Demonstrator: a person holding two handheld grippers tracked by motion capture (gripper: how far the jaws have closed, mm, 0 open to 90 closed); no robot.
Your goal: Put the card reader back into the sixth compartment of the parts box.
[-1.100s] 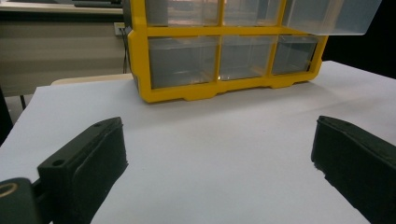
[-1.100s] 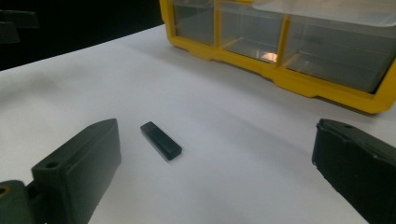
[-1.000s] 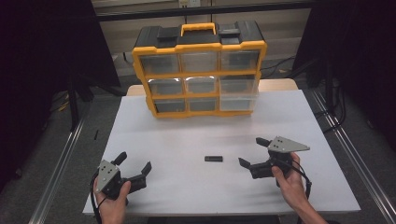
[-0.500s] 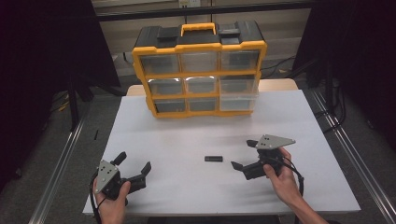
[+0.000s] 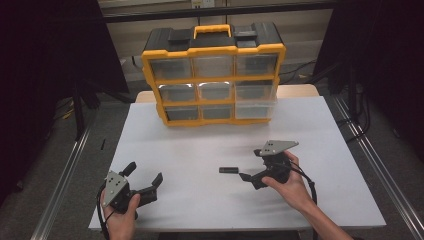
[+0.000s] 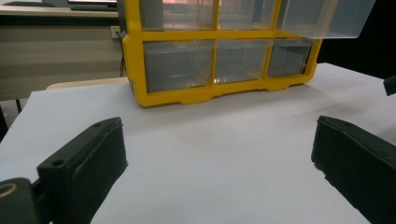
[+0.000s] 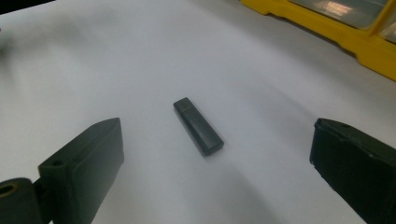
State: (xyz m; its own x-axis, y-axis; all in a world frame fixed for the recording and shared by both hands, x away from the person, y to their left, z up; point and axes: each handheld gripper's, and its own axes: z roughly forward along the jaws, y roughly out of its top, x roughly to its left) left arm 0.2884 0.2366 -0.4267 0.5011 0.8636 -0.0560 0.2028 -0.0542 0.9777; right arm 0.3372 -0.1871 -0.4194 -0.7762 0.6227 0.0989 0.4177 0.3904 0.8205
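We hold the right gripper (image 5: 251, 171) with jaws apart near the black stick (image 7: 198, 126), which carries no readable writing. Our left gripper (image 5: 145, 179) is wide apart too, facing the yellow organizer (image 6: 219, 91).

No text, label, brand, number or sign can be read anywhere. The yellow organizer (image 5: 214, 75) carries no legible marking on its black lid, its frame or its clear drawers. In front of the organizer, the small black stick (image 7: 198, 126) on the table (image 5: 200, 150) bears no printing that can be made out.
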